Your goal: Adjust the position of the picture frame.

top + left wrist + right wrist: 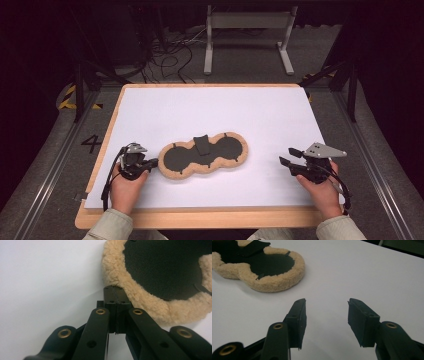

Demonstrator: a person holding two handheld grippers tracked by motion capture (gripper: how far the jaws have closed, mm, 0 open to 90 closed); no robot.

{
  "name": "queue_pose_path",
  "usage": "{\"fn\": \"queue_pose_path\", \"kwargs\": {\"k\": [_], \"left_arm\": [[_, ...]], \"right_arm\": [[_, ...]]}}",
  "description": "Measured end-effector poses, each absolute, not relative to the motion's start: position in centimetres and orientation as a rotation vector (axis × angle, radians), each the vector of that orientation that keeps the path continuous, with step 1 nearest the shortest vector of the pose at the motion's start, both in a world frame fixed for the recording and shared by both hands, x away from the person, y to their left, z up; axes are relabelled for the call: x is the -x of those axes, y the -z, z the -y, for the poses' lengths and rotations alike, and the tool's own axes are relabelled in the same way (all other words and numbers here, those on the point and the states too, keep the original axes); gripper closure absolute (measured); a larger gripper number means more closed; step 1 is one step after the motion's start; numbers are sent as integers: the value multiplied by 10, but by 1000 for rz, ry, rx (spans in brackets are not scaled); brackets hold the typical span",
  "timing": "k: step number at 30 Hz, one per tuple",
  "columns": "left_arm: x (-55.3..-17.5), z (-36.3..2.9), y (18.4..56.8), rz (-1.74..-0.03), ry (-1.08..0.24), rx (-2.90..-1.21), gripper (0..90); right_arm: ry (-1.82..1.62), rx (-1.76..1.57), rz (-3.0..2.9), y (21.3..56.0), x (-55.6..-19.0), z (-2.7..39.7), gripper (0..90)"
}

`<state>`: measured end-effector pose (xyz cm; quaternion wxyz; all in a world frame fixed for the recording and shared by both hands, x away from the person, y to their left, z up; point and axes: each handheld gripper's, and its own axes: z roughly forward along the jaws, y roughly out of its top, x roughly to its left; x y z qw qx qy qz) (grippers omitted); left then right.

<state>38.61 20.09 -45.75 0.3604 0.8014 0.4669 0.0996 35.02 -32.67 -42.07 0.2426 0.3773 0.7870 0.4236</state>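
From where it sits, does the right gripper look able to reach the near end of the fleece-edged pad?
Probably yes. The right gripper stands open, apart from the fleece-edged pad, with bare white table top between them. The left gripper, jaws shut, is at the pad's opposite end.

One fleece-edged pad, two grippers

In the left gripper view, the fleece-edged pad runs off the top and right edges, and the left gripper covers part of its rim, so whether the closed tips touch the fleece cannot be told. In the right gripper view, the pad is cut by the top and left edges. In the high view, the person's sleeves leave the bottom edge.
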Motion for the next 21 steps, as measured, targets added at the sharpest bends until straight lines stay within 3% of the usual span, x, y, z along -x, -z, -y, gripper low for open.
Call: {"fn": "queue_pose_path", "kwargs": {"k": [12,21], "left_arm": [[-397,-181,453,-1138,-257,-2089,883],[-409,-171,438,-1115,-410,-2097,799]], "right_arm": [[-1145,-1053,-2137,421,-344,335,492],[-1133,-1065,-2133,423,-338,337,492]]}}
